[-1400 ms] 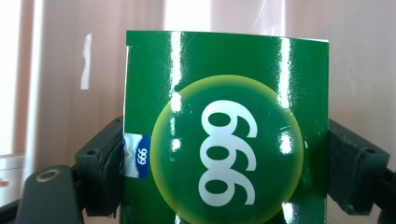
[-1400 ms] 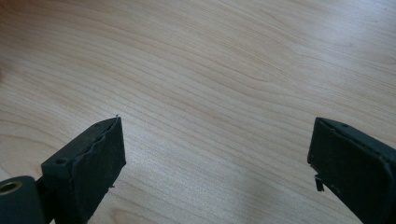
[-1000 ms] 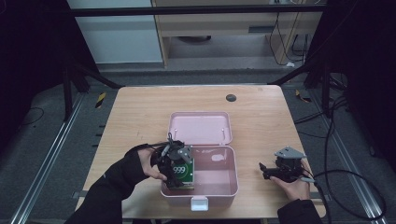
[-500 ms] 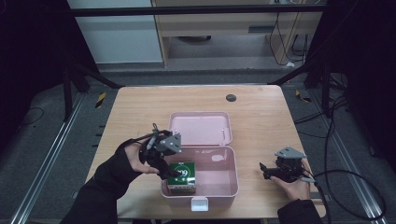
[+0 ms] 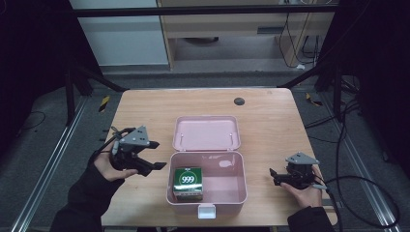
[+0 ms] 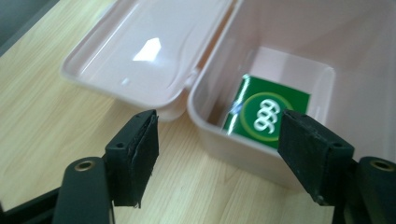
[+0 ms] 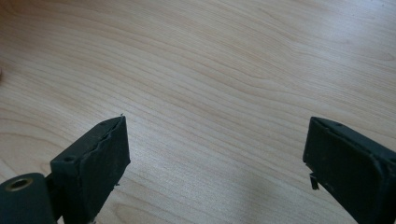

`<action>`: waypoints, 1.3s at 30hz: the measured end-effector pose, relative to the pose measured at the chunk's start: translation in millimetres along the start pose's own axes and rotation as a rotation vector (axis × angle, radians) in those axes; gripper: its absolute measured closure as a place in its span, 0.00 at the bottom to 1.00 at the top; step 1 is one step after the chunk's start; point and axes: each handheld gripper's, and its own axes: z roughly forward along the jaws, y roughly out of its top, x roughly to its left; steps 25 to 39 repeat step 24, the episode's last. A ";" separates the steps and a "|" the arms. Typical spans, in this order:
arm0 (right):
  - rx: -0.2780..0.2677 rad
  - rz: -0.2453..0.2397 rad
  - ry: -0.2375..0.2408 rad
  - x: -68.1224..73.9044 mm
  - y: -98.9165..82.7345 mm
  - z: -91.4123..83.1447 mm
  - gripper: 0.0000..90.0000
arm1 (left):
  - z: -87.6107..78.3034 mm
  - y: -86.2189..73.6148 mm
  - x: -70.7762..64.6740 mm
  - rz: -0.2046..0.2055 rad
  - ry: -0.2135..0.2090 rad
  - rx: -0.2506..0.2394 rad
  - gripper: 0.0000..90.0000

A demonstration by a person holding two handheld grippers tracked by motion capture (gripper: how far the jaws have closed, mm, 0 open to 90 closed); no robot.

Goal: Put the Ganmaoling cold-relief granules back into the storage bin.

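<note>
A green carton marked 999 (image 5: 187, 180) lies in the front left of the open pink box (image 5: 232, 193), whose lid (image 5: 207, 133) lies flat behind it. My left gripper (image 5: 158, 154) hovers just left of the box, clear of it. Its jaws have just been closing and stand apart with nothing between them. In the left gripper view, the carton (image 6: 267, 112) shows past the box wall (image 6: 233, 144), beyond the gripper (image 6: 217, 140). My right gripper (image 5: 273, 177) rests open on the table right of the box, and nothing but bare wood lies between the jaws (image 7: 215, 154).
A small dark round spot (image 5: 239, 101) marks the table's far side. Bare wood surrounds the box on the left, right and back. Cables (image 5: 358, 193) trail off the right edge. Dark frame rails run along both sides of the table.
My left gripper let go of the green carton inside the pink box, then drew back to the left and up, its jaws narrowing. The right gripper kept still.
</note>
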 end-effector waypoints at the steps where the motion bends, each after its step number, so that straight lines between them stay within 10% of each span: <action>1: -0.002 0.003 0.000 0.0 0.0 -0.6 0.10 | -2.8 -3.7 6.2 -0.005 0.016 -0.003 0.33; 10: -0.002 0.009 0.001 0.4 -0.3 -1.4 0.12 | -9.9 -41.8 49.5 -0.085 0.148 -0.077 0.32; 24: 0.003 0.007 -0.006 0.0 -3.4 -0.8 0.13 | -3.4 -98.3 93.5 -0.131 0.397 -0.003 0.23; 39: 0.003 0.007 -0.006 0.0 -3.4 -0.8 0.13 | -3.4 -98.3 93.5 -0.131 0.397 -0.003 0.23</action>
